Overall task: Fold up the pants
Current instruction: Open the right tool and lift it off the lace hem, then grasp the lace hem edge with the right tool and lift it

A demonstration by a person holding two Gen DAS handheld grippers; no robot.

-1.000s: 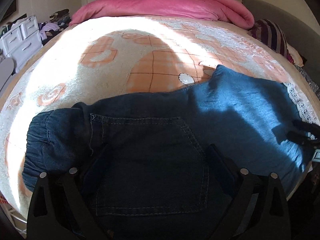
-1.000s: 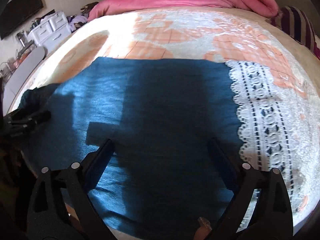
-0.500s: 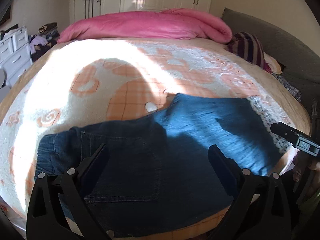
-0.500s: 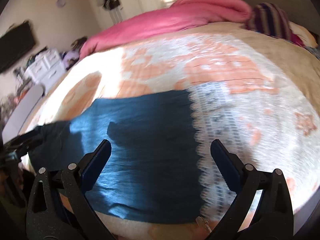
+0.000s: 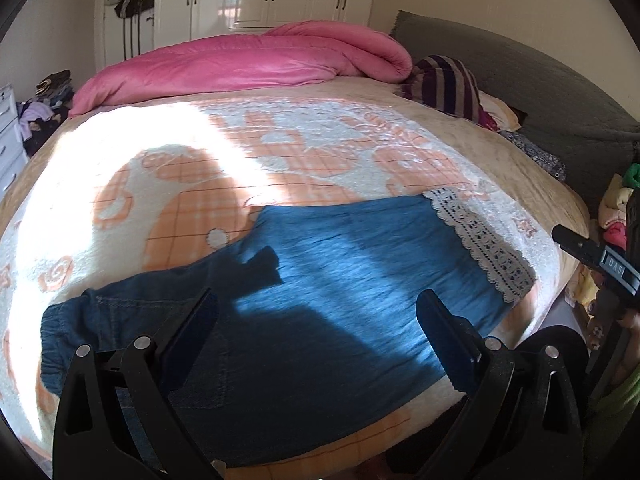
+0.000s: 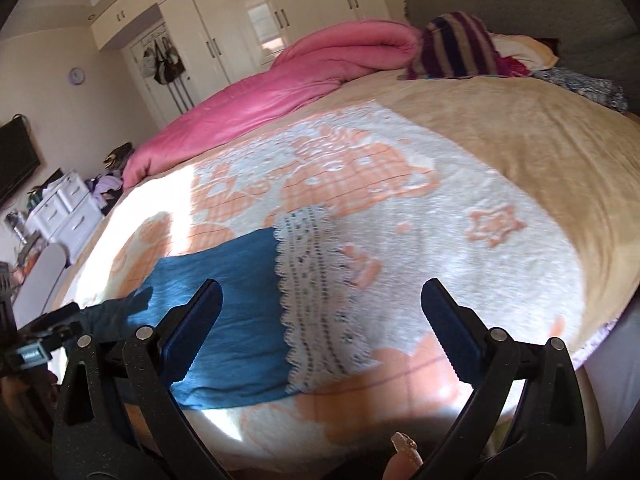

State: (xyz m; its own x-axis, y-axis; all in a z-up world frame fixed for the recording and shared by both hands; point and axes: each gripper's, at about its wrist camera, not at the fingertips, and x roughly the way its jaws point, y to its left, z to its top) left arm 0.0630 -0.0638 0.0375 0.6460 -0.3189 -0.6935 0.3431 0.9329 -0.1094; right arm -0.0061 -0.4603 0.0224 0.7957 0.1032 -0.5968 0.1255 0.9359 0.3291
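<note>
Pants (image 5: 320,280): lying flat along the near edge of the bed (image 5: 280,160), on the peach-and-white blanket, with nothing holding them.
Long axis: running left to right across both views, so crosswise to the way the two grippers are pointing.
Waist end: sitting at the left, dark denim with a gathered waistband (image 5: 60,340) and a stitched back pocket partly behind the left gripper's finger.
Hem end: sitting at the right, lighter blue cloth finishing in a white lace trim (image 5: 480,244) (it is blending into the blanket's own white pattern, so the edge is easy to misread).
Left gripper (image 5: 316,320): hanging above the seat and middle of the pants with its fingers spread wide and nothing between them.
Right gripper (image 6: 320,312): hanging above the lace end, fingers likewise spread wide and empty; the blue cloth is lying under its left finger and bare blanket under its right.
Nearer hand: each one is looking closer to its own end, left to the waistband, right to the lace hem.
Likely next need: I am guessing one end is going to be carried along the long axis onto the other, and both are looking reachable.
Clutter: a pink duvet (image 5: 240,68) is bunched at the far side, well apart from the pants.
</note>
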